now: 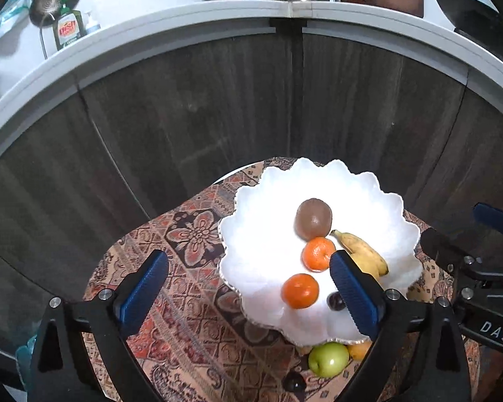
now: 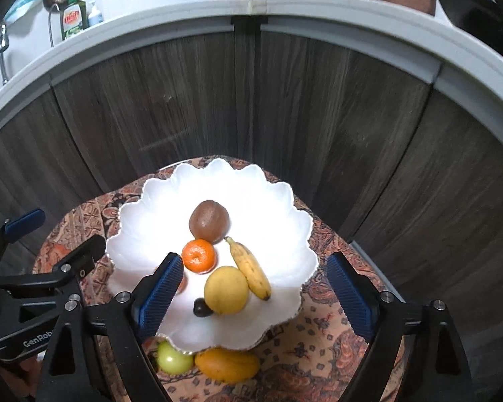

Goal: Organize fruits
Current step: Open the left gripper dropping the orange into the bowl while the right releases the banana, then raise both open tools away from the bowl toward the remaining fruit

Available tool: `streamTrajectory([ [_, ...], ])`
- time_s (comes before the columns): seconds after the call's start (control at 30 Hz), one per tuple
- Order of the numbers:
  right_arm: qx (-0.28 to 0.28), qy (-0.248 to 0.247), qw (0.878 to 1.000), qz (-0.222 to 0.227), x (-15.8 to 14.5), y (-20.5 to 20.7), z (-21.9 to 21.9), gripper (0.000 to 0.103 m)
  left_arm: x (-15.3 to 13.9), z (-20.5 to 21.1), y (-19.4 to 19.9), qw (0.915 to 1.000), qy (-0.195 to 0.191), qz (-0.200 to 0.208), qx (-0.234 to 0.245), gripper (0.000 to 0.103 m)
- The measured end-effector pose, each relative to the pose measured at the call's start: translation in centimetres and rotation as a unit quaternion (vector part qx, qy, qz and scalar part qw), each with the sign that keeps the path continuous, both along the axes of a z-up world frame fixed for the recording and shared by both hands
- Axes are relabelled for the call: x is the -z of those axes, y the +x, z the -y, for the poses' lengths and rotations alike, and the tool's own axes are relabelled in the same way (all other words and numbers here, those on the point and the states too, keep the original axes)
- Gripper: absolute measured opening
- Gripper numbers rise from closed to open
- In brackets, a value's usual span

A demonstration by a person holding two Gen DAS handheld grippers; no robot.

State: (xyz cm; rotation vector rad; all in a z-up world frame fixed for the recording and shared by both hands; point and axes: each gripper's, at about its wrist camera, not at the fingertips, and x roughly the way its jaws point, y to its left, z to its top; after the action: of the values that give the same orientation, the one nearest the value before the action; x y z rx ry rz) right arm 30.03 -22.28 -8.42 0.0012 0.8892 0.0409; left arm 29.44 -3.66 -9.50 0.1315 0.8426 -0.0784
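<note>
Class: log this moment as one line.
left gripper: open | right gripper: open | bowl: fruit inside | green apple: on cloth

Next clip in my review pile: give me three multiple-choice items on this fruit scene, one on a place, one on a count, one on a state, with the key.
1. Where is the green apple?
A. on the cloth beside the white bowl's near rim
B. inside the bowl
C. on the counter

2. How many bananas lie in the bowl?
A. three
B. one
C. none

3. How does the right hand-held gripper stand?
A. shut on the kiwi
B. shut on a mandarin
C. open, holding nothing

Key: 1 A, the apple sits on the patterned cloth by the rim; 2 B, a single banana shows; 3 C, its fingers are spread wide apart.
</note>
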Motion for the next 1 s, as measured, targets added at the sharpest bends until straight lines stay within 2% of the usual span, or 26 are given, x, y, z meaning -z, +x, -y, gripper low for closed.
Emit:
streamTrajectory([
  [0.3, 0.009, 0.003, 1.000, 0.016, -1.9, -2.8, 0.4, 0.091, -1.2, 0.2, -2.9, 0.9998, -0.002, 0.013, -0.012, 0.100],
  [0.6, -0.006, -0.010, 1.000, 0.022, -1.3, -5.2, 0.2, 0.093, -0.2, 0.0, -5.8, 0.9994, -0.002, 0.016, -0.032, 0.100],
  [0.77, -0.008, -0.009, 1.000, 0.007, 0.6, -6.2, 0.3, 0.093, 1.6, 0.2, -7.2, 0.9995, 0.005, 0.009, -0.030, 0.100],
  [1.0, -0.008, -0.004, 0.999, -0.031, 4.7, -7.6, 0.5, 0.093, 4.3, 0.3, -8.4, 0.9995, 0.010, -0.009, -0.028, 0.100],
])
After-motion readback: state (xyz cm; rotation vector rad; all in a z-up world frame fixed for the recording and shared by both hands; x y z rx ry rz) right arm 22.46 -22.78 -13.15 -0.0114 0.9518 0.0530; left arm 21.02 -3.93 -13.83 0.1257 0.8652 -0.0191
